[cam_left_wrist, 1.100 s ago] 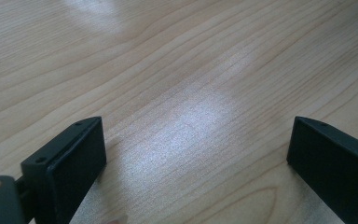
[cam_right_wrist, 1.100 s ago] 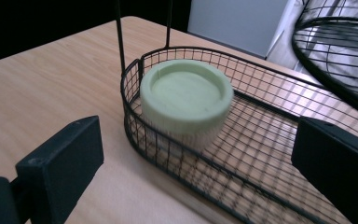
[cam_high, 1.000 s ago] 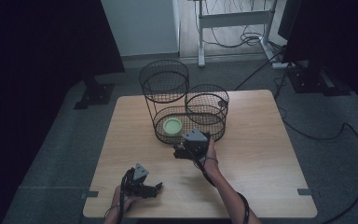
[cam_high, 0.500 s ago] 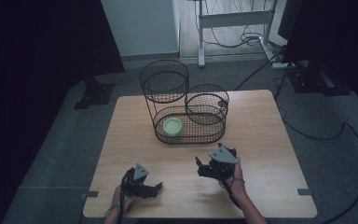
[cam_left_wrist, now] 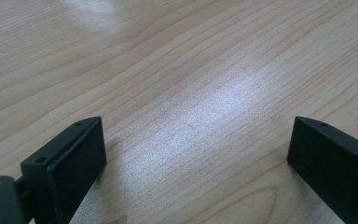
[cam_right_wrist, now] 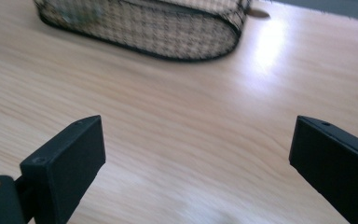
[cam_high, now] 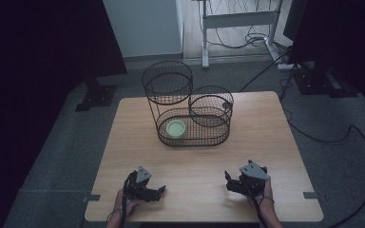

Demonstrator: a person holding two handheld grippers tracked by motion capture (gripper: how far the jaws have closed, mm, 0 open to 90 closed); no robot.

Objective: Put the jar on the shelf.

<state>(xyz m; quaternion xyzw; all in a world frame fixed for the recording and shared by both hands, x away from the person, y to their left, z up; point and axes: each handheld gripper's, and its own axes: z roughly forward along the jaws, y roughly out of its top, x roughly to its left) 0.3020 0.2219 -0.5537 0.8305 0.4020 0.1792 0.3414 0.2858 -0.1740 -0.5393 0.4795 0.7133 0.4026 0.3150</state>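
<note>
Sitting near the front edge of the wooden tabletop, both grippers are empty. The left gripper rests low at the front left, jaws spread wide with only bare wood grain between them in its own view. The right gripper, front right and well apart from it, is spread just as wide. Further back, around the middle of the tabletop, stands a black wire basket rack: an oval bottom tray with two round baskets raised above it. A pale green round lid or dish lies in the left end of the tray. Can't tell exactly what it is.
</note>
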